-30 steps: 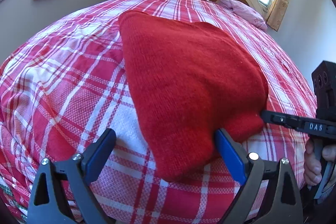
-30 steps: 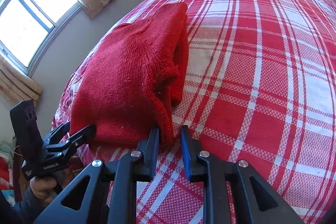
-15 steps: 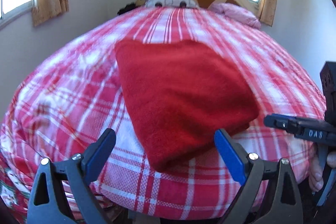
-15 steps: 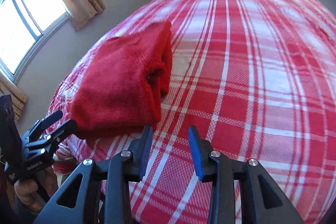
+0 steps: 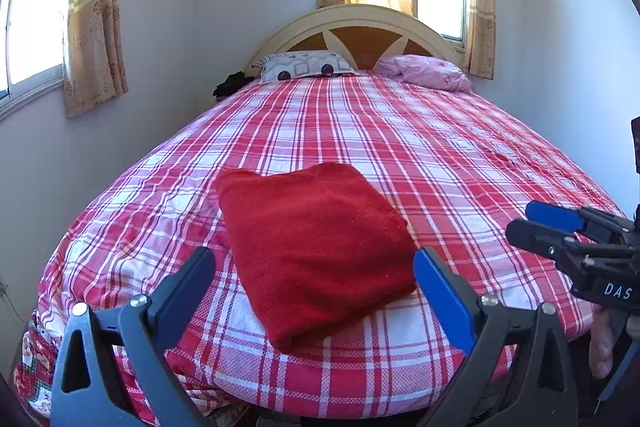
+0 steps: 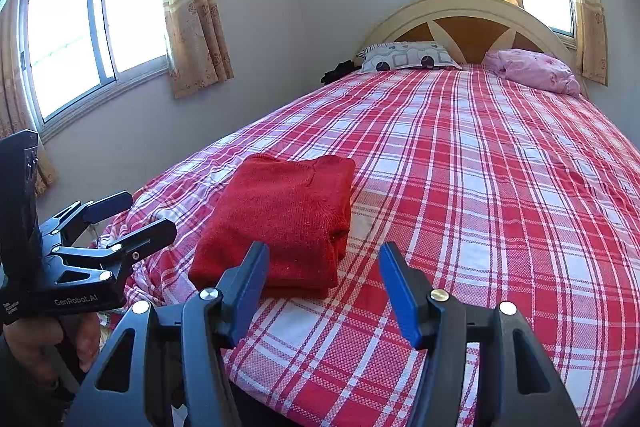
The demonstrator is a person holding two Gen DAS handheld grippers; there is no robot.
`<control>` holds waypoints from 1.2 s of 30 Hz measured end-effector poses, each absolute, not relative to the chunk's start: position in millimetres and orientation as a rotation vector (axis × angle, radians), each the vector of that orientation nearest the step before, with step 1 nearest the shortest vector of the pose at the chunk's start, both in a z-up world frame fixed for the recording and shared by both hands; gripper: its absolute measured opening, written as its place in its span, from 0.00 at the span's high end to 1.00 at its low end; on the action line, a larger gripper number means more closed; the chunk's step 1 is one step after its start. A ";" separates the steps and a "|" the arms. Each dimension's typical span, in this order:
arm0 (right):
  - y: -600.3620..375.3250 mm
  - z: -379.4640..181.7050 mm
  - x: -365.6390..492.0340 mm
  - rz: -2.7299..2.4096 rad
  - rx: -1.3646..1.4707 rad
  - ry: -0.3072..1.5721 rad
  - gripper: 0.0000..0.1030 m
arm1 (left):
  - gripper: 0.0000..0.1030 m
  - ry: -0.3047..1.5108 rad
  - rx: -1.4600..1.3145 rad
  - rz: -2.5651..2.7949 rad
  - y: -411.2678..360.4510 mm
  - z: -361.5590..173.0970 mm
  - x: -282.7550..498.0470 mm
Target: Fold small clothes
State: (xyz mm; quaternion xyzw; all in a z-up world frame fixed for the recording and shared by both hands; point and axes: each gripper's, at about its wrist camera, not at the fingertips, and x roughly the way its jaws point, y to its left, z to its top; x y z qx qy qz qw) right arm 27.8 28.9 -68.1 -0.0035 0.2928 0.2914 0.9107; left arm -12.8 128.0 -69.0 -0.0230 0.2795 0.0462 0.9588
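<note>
On the bed, near its foot: a red knitted garment is seen lying folded into a compact rectangle on the red-and-white plaid bedspread.
Left gripper: its blue-padded fingers are spread wide apart with nothing between them; it is held clear of the bed, the folded garment framed in the gap beyond.
Right gripper: its fingers are likewise parted and empty, held off the foot of the bed, apart from the garment.
Step in hand: the folding of this piece is judged complete, with both tools let go and drawn off.
Next move: no other garment waiting to be folded can be made out, so either a fresh piece would have to be fetched or the folded one clamped at an edge and set aside; a grip through all layers would be called for, lest the fold open.
Left wrist view only: the flat top face of the fold is shown, with the right gripper at the right edge.
Right wrist view only: the stacked layers along the garment's side are shown, along with a large window and the left gripper's handle.
Both views: a patterned pillow and a pink bundle are seen by the headboard.
</note>
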 end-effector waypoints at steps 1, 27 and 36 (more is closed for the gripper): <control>29.3 -68.4 27.3 0.598 -0.006 0.602 0.43 | 0.01 0.564 -0.044 0.093 128.0 -68.4 -12.6; 23.1 -63.7 20.2 0.586 0.010 0.576 0.43 | 0.01 0.543 -0.065 0.110 129.9 -63.3 -17.7; 22.0 -65.2 20.3 0.583 0.015 0.583 0.43 | 0.01 0.544 -0.063 0.110 130.2 -62.6 -17.6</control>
